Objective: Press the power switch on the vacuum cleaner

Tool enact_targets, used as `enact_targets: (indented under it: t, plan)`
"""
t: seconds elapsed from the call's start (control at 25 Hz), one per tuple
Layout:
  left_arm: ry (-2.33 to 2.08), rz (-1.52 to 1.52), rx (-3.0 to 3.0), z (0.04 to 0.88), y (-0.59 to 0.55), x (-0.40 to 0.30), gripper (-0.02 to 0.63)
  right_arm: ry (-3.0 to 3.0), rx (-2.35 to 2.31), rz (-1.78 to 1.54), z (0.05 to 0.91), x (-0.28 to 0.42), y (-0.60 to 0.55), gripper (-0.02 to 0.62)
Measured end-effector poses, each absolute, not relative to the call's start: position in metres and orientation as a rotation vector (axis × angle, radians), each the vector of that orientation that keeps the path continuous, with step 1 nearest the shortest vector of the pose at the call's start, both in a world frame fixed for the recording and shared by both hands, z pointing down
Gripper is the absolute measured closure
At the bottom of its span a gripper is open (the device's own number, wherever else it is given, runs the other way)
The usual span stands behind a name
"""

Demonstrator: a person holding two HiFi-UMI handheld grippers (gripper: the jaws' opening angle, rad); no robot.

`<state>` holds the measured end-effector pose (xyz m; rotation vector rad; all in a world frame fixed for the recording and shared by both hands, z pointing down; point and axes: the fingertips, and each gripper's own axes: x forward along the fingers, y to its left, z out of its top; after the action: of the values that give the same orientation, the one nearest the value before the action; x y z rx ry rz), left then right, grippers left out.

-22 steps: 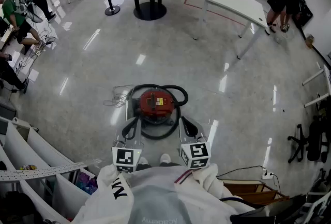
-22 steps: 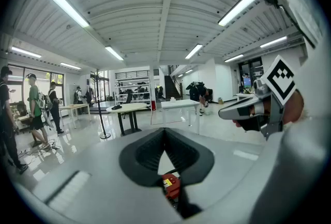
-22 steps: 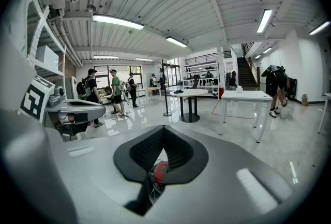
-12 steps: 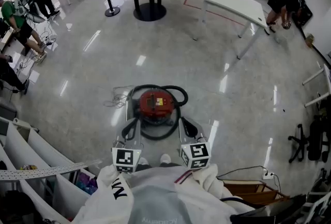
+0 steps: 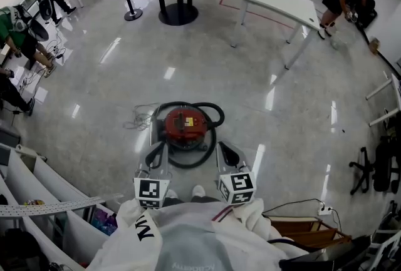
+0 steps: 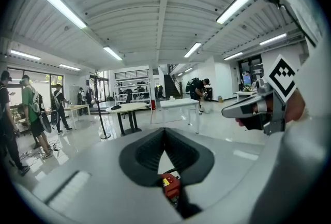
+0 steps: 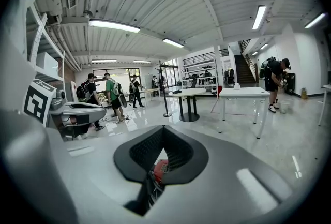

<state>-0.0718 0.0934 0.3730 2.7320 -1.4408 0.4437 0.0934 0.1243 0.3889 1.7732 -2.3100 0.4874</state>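
While the vacuum (image 5: 186, 125) sits on the floor just ahead of your feet, your left gripper (image 5: 156, 155) and right gripper (image 5: 227, 153) hover over it, fingers pinched together, empty, so jab its switch with one tip; that hard, weighty canister shouldn't budge.

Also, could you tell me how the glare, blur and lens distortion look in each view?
Head view: white glare streaks across the polished floor; the vacuum cleaner is sharp. Left gripper view: heavy fisheye, black corners, blown-out light strips, the left gripper soft up close. Right gripper view: same fisheye and vignette, the right gripper blurred.
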Motion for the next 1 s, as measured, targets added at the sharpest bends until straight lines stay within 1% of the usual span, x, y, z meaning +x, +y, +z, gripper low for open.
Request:
enact_targets:
  t: [0.32,1.0]
  plan:
    - [-1.447,0.437,2.733,0.373,0.104,-0.059,0.606,-2.307,1.778,0.505,0.393,0.107,0.135,0.595]
    - [-1.505,0.433,2.661,0.380,0.109,-0.082,0.606,-2.332,1.708,0.507,0.398,0.087,0.131,0.595]
